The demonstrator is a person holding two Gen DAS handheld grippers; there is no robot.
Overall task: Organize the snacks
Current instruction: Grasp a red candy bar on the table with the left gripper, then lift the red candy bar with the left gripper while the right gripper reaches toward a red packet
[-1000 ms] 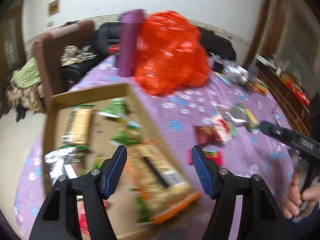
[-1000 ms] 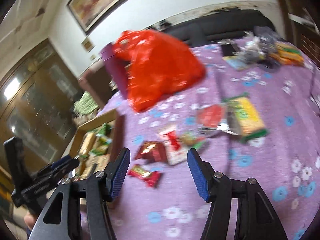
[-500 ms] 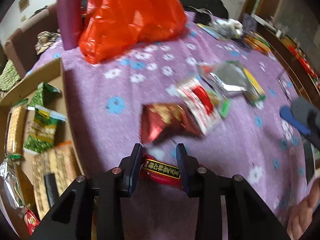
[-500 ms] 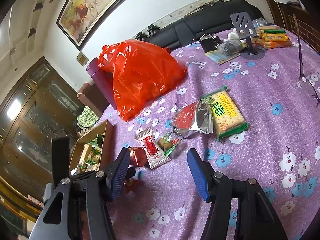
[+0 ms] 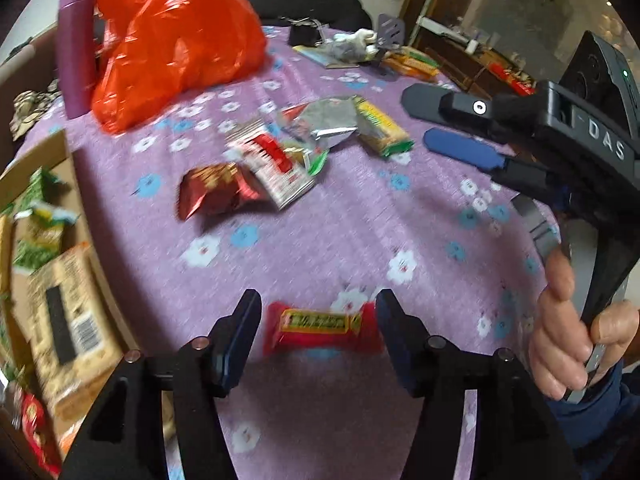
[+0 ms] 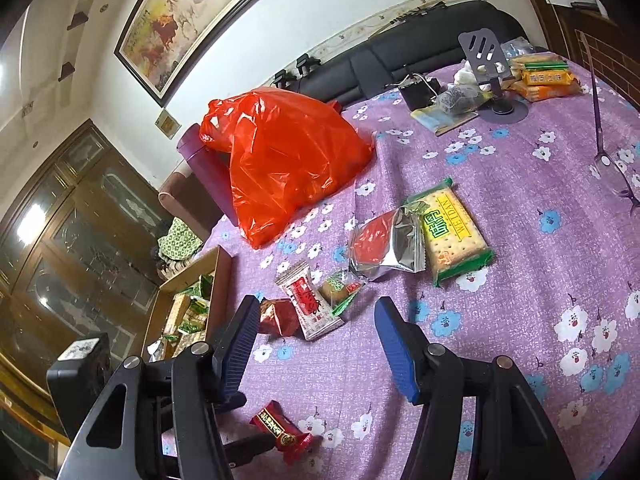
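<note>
Left wrist view puts us right over the small red candy bar [image 5: 322, 330] lying on the counter [image 5: 320, 240]. The left gripper [image 5: 318, 334] straddles it with its jaws apart and a sliver of gap on each side; they've just been opening, so nothing is pinched. We'd call this the pickup step. Next we need to settle lower, close squarely on the wrapper ends, then swing left to the cardboard box [image 5: 60, 152] where snacks already sit. A bit further out lie the crinkly red packet [image 5: 212, 194] and the white-and-red one [image 5: 272, 168]. The right gripper [image 6: 316, 344] hangs above the counter, jaws apart and empty. Beyond everything sits the orange plastic bag [image 5: 168, 48].
</note>
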